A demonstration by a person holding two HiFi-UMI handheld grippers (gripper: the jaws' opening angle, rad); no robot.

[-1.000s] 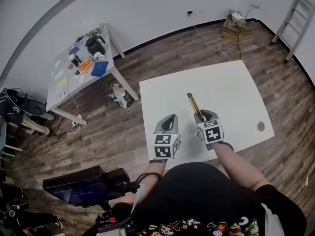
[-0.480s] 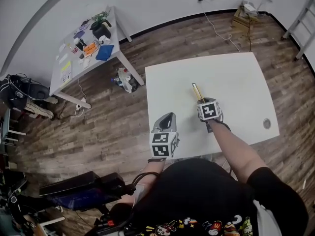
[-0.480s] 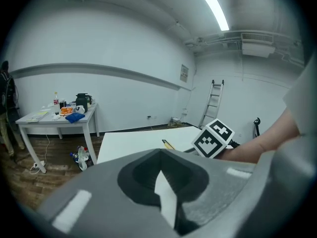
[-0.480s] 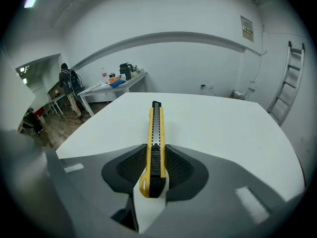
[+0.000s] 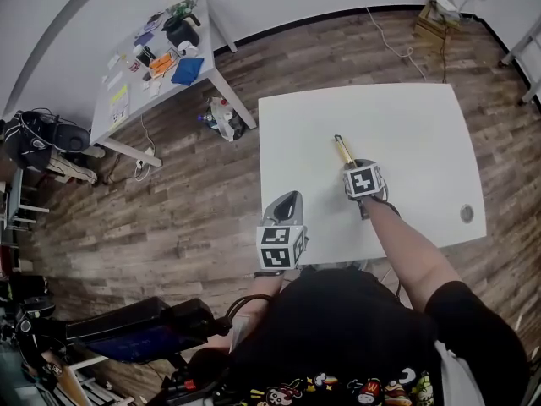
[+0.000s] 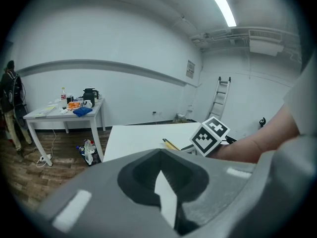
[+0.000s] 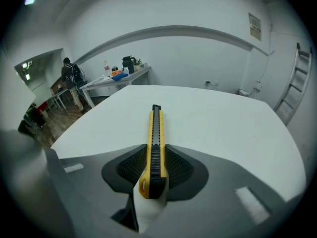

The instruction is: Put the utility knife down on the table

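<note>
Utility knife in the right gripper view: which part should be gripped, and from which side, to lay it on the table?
Grip the rear end of the handle, coming from behind, with the jaws across its two flat sides. The utility knife is long and slim and points away over the white table. The right gripper is shut on that end, which leaves the front clear.

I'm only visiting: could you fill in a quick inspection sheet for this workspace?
Surface: white table, bare but for one small round spot near its right edge.
Job's things: yellow utility knife, gripped over the table.
Clutter: nothing seen on this table; side table crowded with small items.
Grippers: right claw shut on the utility knife; left claw shut, empty.
Cables: white cable on floor by the far wall.
Surroundings: wooden floor, ladder.
</note>
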